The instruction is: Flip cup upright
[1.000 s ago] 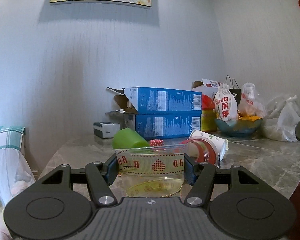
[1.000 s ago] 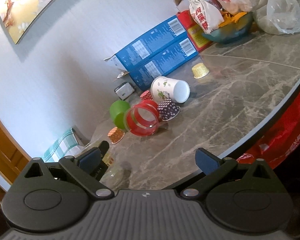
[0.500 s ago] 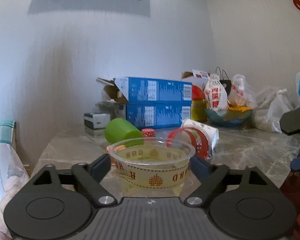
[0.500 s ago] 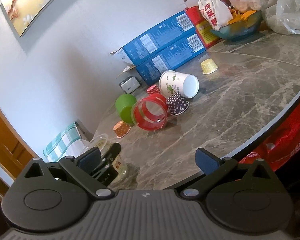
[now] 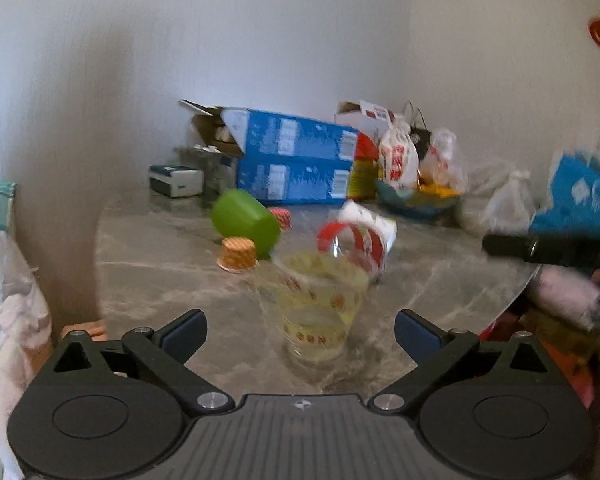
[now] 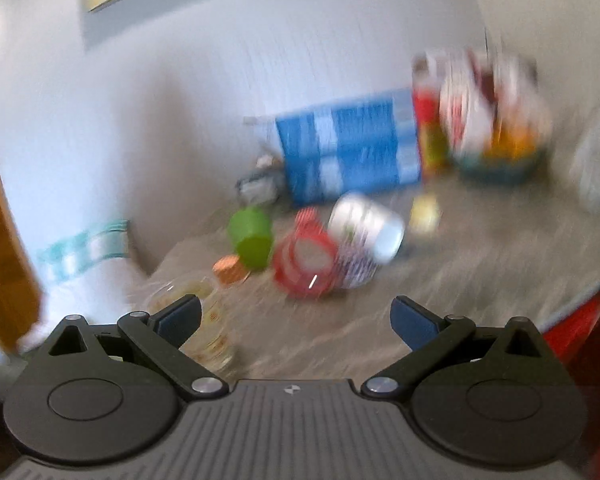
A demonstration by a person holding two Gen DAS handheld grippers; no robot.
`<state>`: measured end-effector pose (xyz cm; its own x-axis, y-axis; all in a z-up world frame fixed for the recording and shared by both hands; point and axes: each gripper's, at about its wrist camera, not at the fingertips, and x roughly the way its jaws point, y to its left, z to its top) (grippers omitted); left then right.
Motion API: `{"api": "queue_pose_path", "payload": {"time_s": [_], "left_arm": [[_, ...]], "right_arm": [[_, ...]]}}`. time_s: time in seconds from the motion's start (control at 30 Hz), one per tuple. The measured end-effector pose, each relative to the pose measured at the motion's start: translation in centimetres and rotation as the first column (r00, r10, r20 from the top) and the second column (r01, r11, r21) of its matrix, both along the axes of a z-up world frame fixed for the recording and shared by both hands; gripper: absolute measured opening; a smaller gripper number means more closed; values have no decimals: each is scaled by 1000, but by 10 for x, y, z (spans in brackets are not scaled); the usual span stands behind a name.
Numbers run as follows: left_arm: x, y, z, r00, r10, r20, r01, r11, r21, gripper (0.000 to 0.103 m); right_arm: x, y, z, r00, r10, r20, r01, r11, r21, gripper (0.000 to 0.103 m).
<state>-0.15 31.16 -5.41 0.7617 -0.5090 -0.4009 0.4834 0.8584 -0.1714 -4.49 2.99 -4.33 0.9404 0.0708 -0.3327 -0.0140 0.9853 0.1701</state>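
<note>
A clear plastic cup with red print (image 5: 319, 304) stands upright on the marble table (image 5: 160, 272), mouth up, free of my left gripper (image 5: 300, 330), whose jaws are spread wide just short of it. The same cup shows blurred at the lower left of the right wrist view (image 6: 204, 320), partly behind a finger. My right gripper (image 6: 296, 316) is open and empty, above the table's near side. Its black body shows at the right edge of the left wrist view (image 5: 548, 250).
A green cup (image 5: 246, 218), a red-banded clear cup (image 5: 354, 246) and a white paper cup (image 6: 366, 222) lie on their sides mid-table. Small patterned cups (image 5: 238, 254) stand nearby. Blue boxes (image 5: 296, 160), a bowl and bags line the back wall. The table edge curves at right.
My left gripper opened and let go of the clear cup, which now stands upright on the table, and drew back. The right gripper swung fast, leaving its view blurred.
</note>
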Motion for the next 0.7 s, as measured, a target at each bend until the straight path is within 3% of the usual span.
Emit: {"api": "queue_pose_path", "payload": {"time_s": [0.07, 0.13, 0.23, 0.3, 0.47, 0.7], "left_arm": [[-1, 9, 22, 999, 28, -28, -27, 999, 32, 101], [-1, 15, 46, 996, 73, -57, -67, 994, 89, 101], [-6, 20, 76, 995, 65, -81, -54, 990, 129, 101], [-6, 18, 84, 994, 30, -109, -16, 991, 132, 101], [-2, 8, 81, 989, -15, -149, 32, 993, 115, 101], [3, 1, 73, 986, -14, -166, 36, 991, 128, 101]], "right_arm": [[-8, 13, 5, 999, -12, 35, 15, 995, -98, 102], [-8, 20, 14, 1000, -2, -16, 0, 994, -110, 102], [-4, 20, 27, 986, 55, -154, -57, 998, -9, 102], [-6, 21, 33, 981, 95, -171, -91, 995, 27, 102], [-6, 31, 39, 977, 101, -190, -106, 994, -18, 102], [1, 28, 33, 974, 106, -200, -106, 994, 12, 102]]}}
